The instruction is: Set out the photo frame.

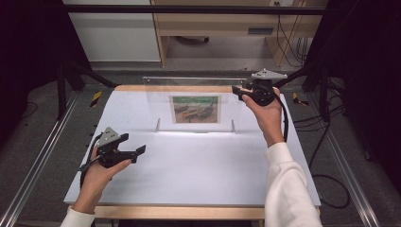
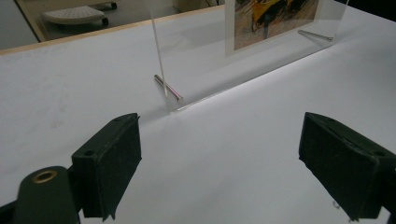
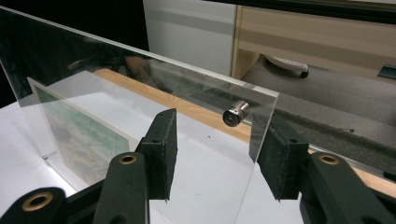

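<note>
A white tabletop [image 1: 189, 165] with a pale wooden edge fills the middle of the high view. Grey carpet floor [image 1: 42, 142] lies on both sides, crossed by metal rails [image 1: 38, 156] at lower left and lower right. Dark curtains [image 1: 28, 42] close off the upper left and upper right corners. At the top centre stands a light wooden desk [image 1: 217, 23], with a white cabinet [image 1: 113, 33] to its left. Black cables [image 1: 331, 184] trail over the floor at right
</note>
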Demonstrator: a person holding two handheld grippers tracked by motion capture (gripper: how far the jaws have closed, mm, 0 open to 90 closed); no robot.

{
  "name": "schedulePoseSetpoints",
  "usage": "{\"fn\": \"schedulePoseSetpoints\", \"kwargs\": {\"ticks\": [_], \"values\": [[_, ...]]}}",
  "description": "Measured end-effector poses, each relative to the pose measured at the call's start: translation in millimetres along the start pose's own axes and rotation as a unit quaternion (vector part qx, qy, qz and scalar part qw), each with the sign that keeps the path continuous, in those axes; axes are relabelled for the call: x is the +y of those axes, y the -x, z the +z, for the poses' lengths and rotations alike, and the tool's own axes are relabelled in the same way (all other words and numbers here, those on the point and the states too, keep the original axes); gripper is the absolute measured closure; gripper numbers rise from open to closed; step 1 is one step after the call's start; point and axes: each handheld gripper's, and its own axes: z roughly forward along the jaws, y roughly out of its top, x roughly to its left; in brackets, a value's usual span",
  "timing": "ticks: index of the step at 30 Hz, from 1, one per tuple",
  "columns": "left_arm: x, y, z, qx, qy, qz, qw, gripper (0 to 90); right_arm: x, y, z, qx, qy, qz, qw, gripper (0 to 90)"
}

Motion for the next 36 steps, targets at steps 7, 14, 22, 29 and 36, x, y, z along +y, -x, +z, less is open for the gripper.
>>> {"fn": "schedulePoseSetpoints", "kwargs": {"ticks": [7,14,22,29,36], "values": [[0.3,0.6,-1.5,0.002,0.001,0.001,1.0,12.3,0.7,-2.9,0.7,-0.007,-0.001,-0.009,0.9999,42.3],[0.5,1.0,-3.8,0.01,0.001,0.003,0.9999,8.0,-3.8,-12.1,-16.0,-0.042,0.003,-0.034,0.9985,21.6],[-0.3,4.3,-1.3,0.015,0.001,0.008,0.9999,6.9,-30.5,-24.3,-45.4,-0.05,0.006,-0.032,0.9982,12.7],[-7.6,6.3,2.4,0.015,-0.006,0.013,0.9998,6.2,-65.7,-33.7,-62.4,-0.054,-0.009,-0.034,0.9979,10.2],[-16.9,3.6,4.6,0.019,-0.014,0.014,0.9996,6.0,-94.6,-37.6,-74.0,-0.057,-0.035,-0.037,0.997,9.4]]}}
